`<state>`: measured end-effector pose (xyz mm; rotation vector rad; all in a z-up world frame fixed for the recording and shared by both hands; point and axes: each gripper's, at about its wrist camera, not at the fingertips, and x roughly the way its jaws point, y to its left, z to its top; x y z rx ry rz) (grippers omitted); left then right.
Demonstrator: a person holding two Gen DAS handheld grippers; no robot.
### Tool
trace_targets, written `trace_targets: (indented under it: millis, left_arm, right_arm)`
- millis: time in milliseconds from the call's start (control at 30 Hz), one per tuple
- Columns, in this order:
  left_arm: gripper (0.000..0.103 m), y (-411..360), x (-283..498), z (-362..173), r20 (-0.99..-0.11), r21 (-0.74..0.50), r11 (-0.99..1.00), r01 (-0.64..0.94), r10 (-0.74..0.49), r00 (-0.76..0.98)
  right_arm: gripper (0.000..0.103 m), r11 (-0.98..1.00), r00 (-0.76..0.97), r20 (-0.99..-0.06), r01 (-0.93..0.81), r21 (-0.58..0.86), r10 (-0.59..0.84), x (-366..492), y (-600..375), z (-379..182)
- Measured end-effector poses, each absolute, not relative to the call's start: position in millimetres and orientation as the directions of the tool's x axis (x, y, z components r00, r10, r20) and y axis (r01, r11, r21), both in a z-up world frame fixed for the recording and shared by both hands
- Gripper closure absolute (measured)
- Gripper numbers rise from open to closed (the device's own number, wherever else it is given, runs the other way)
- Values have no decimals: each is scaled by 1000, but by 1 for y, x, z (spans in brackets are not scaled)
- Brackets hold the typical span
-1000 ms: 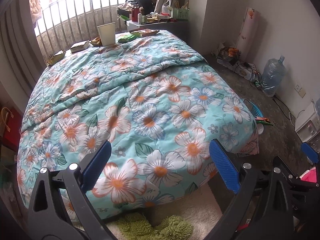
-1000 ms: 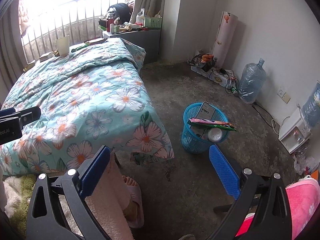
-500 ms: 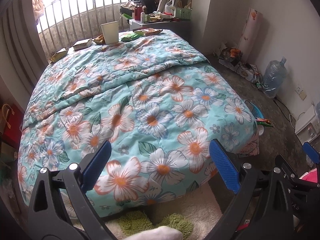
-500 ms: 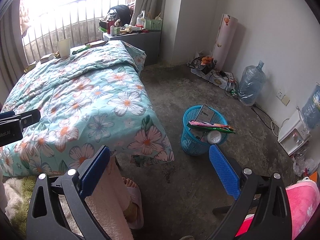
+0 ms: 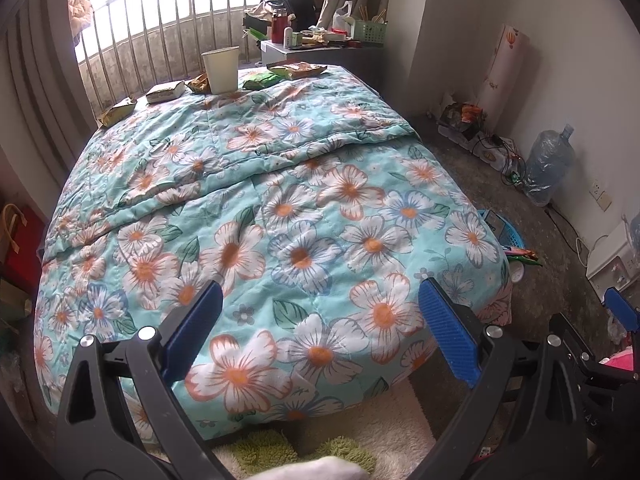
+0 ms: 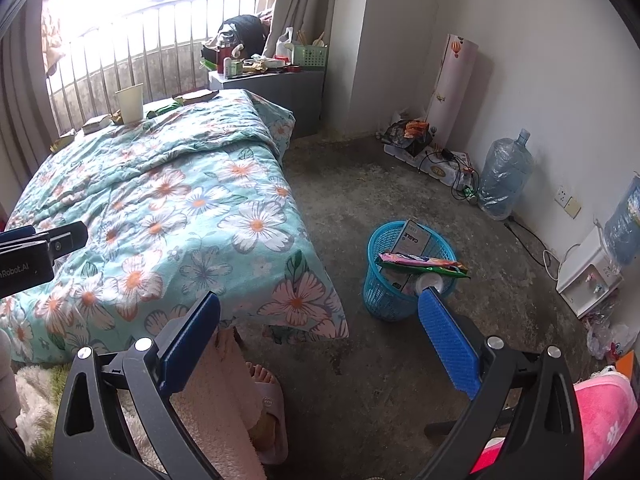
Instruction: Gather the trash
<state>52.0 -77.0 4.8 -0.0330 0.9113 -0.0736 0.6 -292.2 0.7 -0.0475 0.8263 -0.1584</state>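
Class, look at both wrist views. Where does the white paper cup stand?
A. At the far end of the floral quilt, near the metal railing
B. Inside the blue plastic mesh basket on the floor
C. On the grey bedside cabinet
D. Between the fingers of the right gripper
A: the white paper cup stands upright at the far end of the floral quilt, among wrappers, just before the metal railing.
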Motion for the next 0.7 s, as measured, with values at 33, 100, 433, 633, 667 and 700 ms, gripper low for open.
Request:
trace_targets:
  millis: [33,100,433,633,667,700]
  left_arm:
    - [9,-78,54,6,-787,-62,997,49,-79,612]
    - [9,-80,57,9,-784,-69,997,46,-83,615]
    - [9,-90,69,26,-755,-85,996,28,-82,650]
    - [9,-95,71,27,-755,-84,996,21,-78,651]
    - [9,-96,71,27,-755,-81,996,24,-77,651]
    - [9,-96,71,27,-756,-80,997,26,-77,650]
  right_arm:
    - [6,987,667,-728,119,-108,-160,2,-292,1]
    - [6,987,670,-724,115,-116,-163,4,-292,3]
    - [6,990,676,-723,93,-110,-144,16,-300,6]
    - [6,990,676,-723,95,-105,-142,17,-306,6]
    - [6,990,677,-722,98,-104,-142,17,-308,6]
    - [6,990,678,-721,101,-102,-143,17,-309,6]
